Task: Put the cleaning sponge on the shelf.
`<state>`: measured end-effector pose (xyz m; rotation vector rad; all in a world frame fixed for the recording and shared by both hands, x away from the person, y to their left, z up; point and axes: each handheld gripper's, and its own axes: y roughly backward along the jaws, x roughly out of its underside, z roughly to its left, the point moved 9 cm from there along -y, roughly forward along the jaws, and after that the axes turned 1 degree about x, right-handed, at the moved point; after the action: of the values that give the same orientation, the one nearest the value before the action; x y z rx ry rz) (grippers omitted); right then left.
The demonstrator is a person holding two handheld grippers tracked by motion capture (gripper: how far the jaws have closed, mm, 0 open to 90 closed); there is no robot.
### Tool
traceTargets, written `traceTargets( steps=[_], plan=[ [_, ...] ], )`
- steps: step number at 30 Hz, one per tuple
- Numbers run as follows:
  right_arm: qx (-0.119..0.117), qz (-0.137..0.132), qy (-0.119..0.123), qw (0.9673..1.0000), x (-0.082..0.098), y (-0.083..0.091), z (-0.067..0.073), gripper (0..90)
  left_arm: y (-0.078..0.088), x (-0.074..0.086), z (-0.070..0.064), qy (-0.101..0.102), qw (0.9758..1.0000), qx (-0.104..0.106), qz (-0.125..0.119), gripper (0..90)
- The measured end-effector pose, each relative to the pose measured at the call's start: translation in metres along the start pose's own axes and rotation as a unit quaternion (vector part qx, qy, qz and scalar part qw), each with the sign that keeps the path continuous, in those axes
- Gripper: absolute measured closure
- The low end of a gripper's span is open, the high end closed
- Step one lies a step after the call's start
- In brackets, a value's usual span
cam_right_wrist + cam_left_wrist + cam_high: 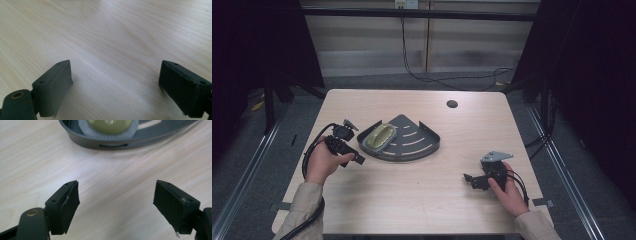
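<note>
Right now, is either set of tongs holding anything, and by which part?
Nothing is held. The left tongs and right tongs both stand open over bare table; the dark tray lies untouched.

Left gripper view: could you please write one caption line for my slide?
Open left gripper above the wooden table, facing the dark tray that holds a green object.

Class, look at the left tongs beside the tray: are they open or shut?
Open: the left tongs stand wide apart over bare table, nothing between them.

Pale wood table (pixel 422 200) on grey floor (pixel 257 150), perhaps carpeted; black curtains (pixel 597 75) flank it.
</note>
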<state>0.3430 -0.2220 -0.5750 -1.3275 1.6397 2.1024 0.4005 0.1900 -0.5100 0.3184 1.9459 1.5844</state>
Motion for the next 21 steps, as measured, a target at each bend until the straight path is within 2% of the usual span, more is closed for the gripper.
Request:
traceTargets(
  steps=[5, 10, 13, 20, 21],
  plan=[
    [0.000, 0.000, 0.000, 1.0000, 0.000, 0.000, 0.000, 11.1, -0.008, 0.012, 0.000, 0.009, 0.9999, 0.001, 0.012, 19.9],
    [0.000, 0.000, 0.000, 1.0000, 0.000, 0.000, 0.000, 11.1, -0.013, 0.022, 0.000, 0.002, 0.9998, -0.001, 0.020, 19.8],
    [0.000, 0.000, 0.000, 1.0000, 0.000, 0.000, 0.000, 11.1, -0.017, 0.028, 0.000, 0.008, 0.9996, 0.003, 0.026, 19.8],
    [0.000, 0.000, 0.000, 1.0000, 0.000, 0.000, 0.000, 11.1, -0.025, 0.036, 0.001, 0.011, 0.9998, 0.002, 0.016, 19.8],
    [0.000, 0.000, -0.001, 1.0000, 0.000, 0.000, 0.000, 11.1, -0.027, 0.040, 0.001, 0.004, 0.9998, 0.006, 0.017, 19.7]
  ],
)
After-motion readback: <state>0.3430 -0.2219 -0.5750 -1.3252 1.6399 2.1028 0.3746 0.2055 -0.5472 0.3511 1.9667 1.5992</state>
